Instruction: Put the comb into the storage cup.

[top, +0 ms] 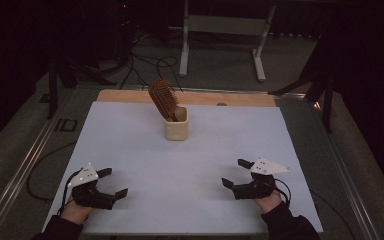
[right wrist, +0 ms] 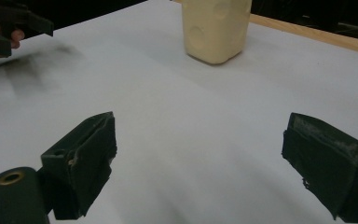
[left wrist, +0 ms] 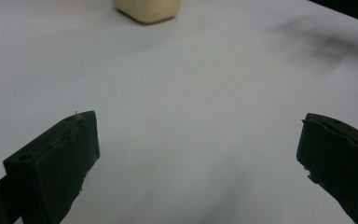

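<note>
- Nearest to you, at about 7 o'clock on the white table cover [top: 190, 165], your left gripper [top: 114, 183] rests low, with its jaws spread wide and nothing between them.
- At about 5 o'clock, your right gripper [top: 236, 173] sits in the same way, jaws wide apart and empty; both grippers point toward the middle of the table.
- Between the two grippers the cover is bare, and both are well apart from the things ahead.
- Farther away, toward 12 o'clock, stands the cream cup [top: 176, 124], upright, near the far wooden edge [top: 240, 99] of the table.
- The wooden hairbrush [top: 162, 97] stands in this cup with its handle down and its head up, tilted toward 11 o'clock.
- I judge the hairbrush to be light and stiff, so it should not bend in the jaws; the bristle face is uneven and may slip or turn.
- You would do better to take it on the two flat edges of the head, or on the neck just above the cup rim.
- The cup looks light and smooth, so it may tip or lift together with the brush; you could steady it with the other gripper.
</note>
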Demonstrator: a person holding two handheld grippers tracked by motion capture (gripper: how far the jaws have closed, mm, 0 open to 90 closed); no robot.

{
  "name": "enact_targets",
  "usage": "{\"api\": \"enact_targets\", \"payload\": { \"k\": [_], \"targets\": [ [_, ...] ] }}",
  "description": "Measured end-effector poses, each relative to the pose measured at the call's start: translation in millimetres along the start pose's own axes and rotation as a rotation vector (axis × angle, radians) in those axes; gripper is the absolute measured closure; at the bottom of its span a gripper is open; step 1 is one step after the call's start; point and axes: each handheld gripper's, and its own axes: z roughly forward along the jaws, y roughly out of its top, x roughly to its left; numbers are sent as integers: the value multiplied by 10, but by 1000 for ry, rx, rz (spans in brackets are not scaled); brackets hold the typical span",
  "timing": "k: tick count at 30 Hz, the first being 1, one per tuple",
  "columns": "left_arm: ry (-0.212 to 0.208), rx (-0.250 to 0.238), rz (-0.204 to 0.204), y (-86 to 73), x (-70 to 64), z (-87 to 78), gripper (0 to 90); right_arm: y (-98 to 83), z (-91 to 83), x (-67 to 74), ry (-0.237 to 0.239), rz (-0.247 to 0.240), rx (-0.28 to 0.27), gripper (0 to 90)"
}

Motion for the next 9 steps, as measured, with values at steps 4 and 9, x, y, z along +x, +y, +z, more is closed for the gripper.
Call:
{"api": "enact_targets", "payload": {
  "k": [4,9],
  "targets": [
    [-4,-4,6,6,-7,10,0,-2,2,0,-1,2,1,95],
    [-10,-3,3,1,-5,20,0,-9,12,-2,3,4,4,95]
  ]
}}
